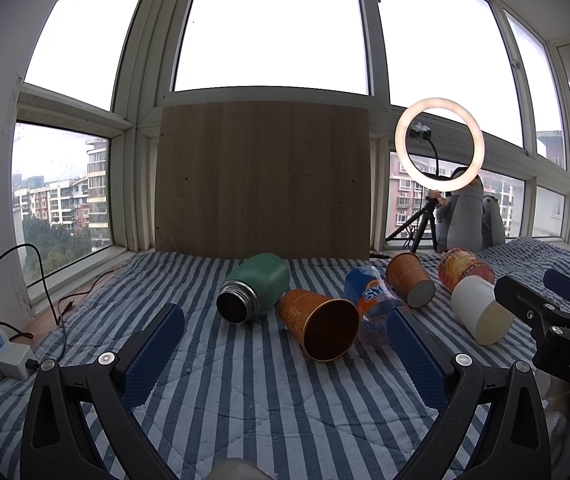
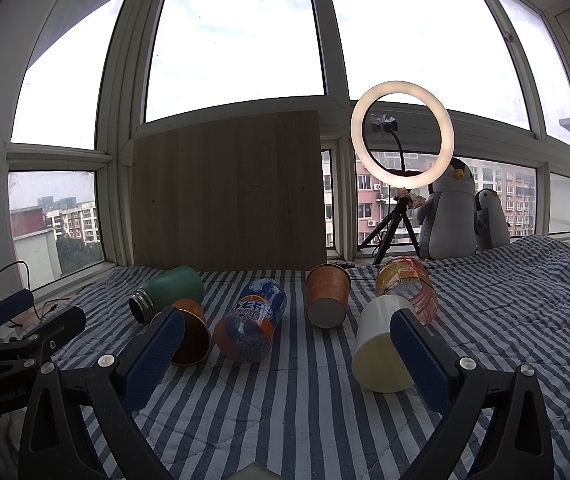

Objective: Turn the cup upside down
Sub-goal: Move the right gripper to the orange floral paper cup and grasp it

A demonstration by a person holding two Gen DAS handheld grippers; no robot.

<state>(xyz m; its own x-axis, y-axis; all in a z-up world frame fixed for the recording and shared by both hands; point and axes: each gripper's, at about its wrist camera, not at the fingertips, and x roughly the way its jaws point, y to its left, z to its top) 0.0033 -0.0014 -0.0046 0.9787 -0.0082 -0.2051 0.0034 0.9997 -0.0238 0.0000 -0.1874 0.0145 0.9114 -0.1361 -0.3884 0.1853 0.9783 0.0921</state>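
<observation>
Both our left tongs [image 1: 285,336] and right tongs [image 2: 287,338] hang apart and empty above the striped quilted bed [image 1: 245,392]. The orange paper cup with a dark inside [image 1: 319,324] lies on its side just ahead of the left tongs, mouth toward us, between the green steel flask [image 1: 255,286] and the orange soda bottle [image 1: 371,300]. We should close on its wall near the middle, lift clear of both neighbours, then turn it mouth-down before setting it down.

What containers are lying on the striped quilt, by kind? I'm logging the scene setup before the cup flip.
Orange paper cups: 2, one with its mouth facing the camera, one showing its white base
White cup: 1
Green flask: 1
Plastic bottles: 2, one blue and orange, one orange
Total: 6, all on their sides
</observation>
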